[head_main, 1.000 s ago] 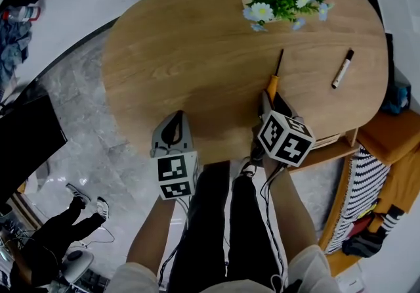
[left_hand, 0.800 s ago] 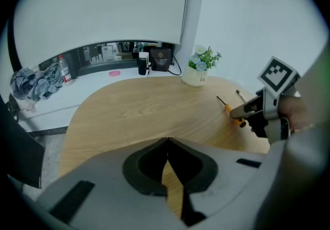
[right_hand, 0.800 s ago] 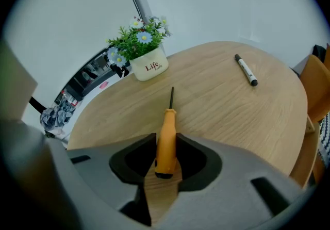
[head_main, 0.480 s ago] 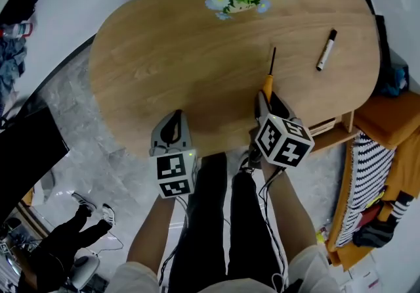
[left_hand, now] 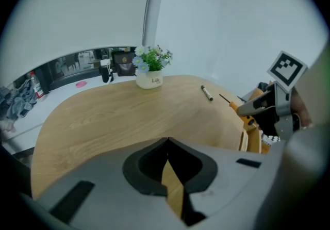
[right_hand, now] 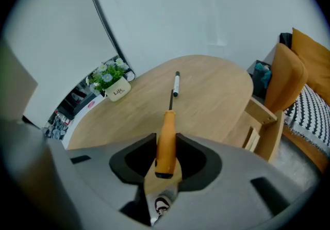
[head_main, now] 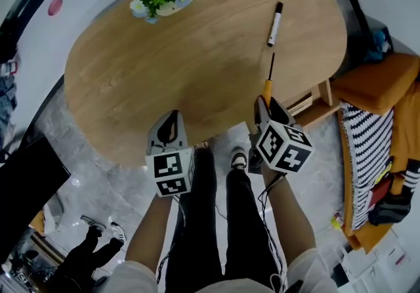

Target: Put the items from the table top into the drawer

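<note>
Your right tool [head_main: 268, 105] pinches the screwdriver [head_main: 269, 79] by its orange handle at the worktop's [head_main: 197, 55] edge, probably bound for the drawer. Your left tool [left_hand: 166, 144] is pressed together, empty. The marker [head_main: 275, 16] lies farther in.

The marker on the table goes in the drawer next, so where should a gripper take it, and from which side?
I'd take the marker at mid-barrel from straight above, jaws across its thin width. It lies flat on the bare table, so only its top and sides are free. The tip of the screwdriver is close to its nearer end, so stay off that end.
</note>
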A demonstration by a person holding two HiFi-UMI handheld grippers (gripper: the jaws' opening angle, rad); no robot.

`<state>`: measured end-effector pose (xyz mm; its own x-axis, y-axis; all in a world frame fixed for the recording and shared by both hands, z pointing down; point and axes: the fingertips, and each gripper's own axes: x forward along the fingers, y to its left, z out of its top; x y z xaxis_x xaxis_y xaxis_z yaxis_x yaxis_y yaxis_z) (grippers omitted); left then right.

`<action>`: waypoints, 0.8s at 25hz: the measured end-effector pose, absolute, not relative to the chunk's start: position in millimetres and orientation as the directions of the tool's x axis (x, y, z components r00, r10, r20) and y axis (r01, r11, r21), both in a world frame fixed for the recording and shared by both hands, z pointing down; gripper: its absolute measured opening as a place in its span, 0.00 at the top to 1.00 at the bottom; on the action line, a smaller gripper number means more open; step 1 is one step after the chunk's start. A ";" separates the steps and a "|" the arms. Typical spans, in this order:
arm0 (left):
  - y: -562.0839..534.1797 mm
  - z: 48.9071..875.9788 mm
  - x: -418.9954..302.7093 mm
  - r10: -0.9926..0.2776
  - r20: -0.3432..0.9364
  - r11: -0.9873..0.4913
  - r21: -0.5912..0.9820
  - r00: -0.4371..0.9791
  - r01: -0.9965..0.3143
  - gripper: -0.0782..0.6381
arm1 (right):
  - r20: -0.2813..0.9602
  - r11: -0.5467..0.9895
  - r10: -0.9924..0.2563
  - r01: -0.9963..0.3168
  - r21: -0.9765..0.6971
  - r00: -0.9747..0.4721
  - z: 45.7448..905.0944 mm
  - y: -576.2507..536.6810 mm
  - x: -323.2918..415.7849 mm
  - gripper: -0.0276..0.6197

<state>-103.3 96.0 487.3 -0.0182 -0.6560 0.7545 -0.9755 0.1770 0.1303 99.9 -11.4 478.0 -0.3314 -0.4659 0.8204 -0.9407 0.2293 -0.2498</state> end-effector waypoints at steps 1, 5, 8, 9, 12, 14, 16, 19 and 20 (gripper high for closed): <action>93.1 486.5 -92.4 -0.658 0.753 0.161 0.131 -0.007 -0.978 0.88 | 0.820 0.212 -0.475 -0.946 -0.246 -0.320 475.4 -10.4 115.4 0.78; 81.9 484.4 -42.7 -0.660 0.749 0.069 0.130 0.053 -0.989 0.88 | 0.818 0.122 -0.514 -0.965 -0.230 -0.260 468.0 -5.0 180.9 0.78; 75.6 482.1 -6.9 -0.660 0.745 -0.004 0.122 0.094 -0.993 0.88 | 0.819 0.029 -0.533 -0.972 -0.232 -0.211 466.7 4.2 226.8 0.78; 72.4 479.5 4.3 -0.662 0.741 -0.021 0.124 0.107 -0.992 0.88 | 0.821 0.002 -0.535 -0.972 -0.236 -0.200 466.9 7.6 239.1 0.78; 64.4 472.8 34.9 -0.660 0.737 -0.062 0.138 0.144 -0.989 0.88 | 0.821 -0.051 -0.541 -0.967 -0.249 -0.183 466.2 15.3 264.4 0.78; 61.2 472.6 48.6 -0.661 0.733 -0.093 0.132 0.160 -0.987 0.88 | 0.819 -0.067 -0.546 -0.966 -0.251 -0.175 465.6 17.9 274.2 0.78; 59.1 474.0 57.6 -0.660 0.731 -0.123 0.123 0.173 -0.985 0.88 | 0.815 -0.082 -0.553 -0.962 -0.261 -0.174 466.0 19.6 279.9 0.78; 57.1 475.6 65.2 -0.653 0.734 -0.149 0.116 0.186 -0.982 0.88 | 0.780 -0.108 -0.589 -0.936 -0.336 -0.212 464.9 16.1 280.3 0.77; 56.7 476.2 65.7 -0.652 0.735 -0.153 0.114 0.187 -0.982 0.88 | 0.761 -0.114 -0.609 -0.924 -0.365 -0.225 462.9 12.6 278.9 0.69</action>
